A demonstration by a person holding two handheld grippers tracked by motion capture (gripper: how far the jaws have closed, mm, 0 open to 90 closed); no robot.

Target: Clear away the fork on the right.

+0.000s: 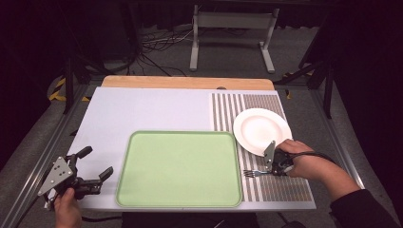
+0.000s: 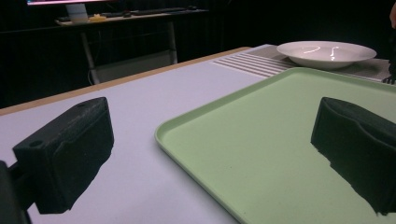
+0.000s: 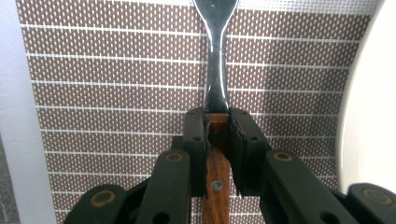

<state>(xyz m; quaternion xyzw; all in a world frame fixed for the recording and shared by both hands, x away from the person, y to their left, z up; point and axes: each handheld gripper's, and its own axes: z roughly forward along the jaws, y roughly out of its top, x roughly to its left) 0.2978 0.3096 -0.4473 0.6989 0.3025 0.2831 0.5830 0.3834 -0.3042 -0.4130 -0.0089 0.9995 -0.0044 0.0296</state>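
Observation:
My right gripper [image 1: 271, 171] is shut on a fork [image 1: 254, 173] with a wooden handle, over the brown striped placemat [image 1: 280, 190] just in front of the white plate [image 1: 261, 128]. The tines point left toward the green tray [image 1: 178, 133]. In the right gripper view the pads [image 3: 194, 135] clamp the top of the handle, and the metal neck of the fork [image 3: 217, 56] runs up from my right gripper [image 3: 217, 123]. I cannot tell whether the fork touches the mat. My left gripper [image 1: 97, 162] stands open near the table's front left corner, beside the tray, holding nothing.
In the left gripper view my left gripper [image 2: 210, 154] frames the tray's near rim [image 2: 161, 135], with the plate [image 2: 327, 49] far behind. The placemat [image 3: 116, 70] lies on a pale table cover [image 1: 142, 109]. A metal stand and cables sit on the floor beyond.

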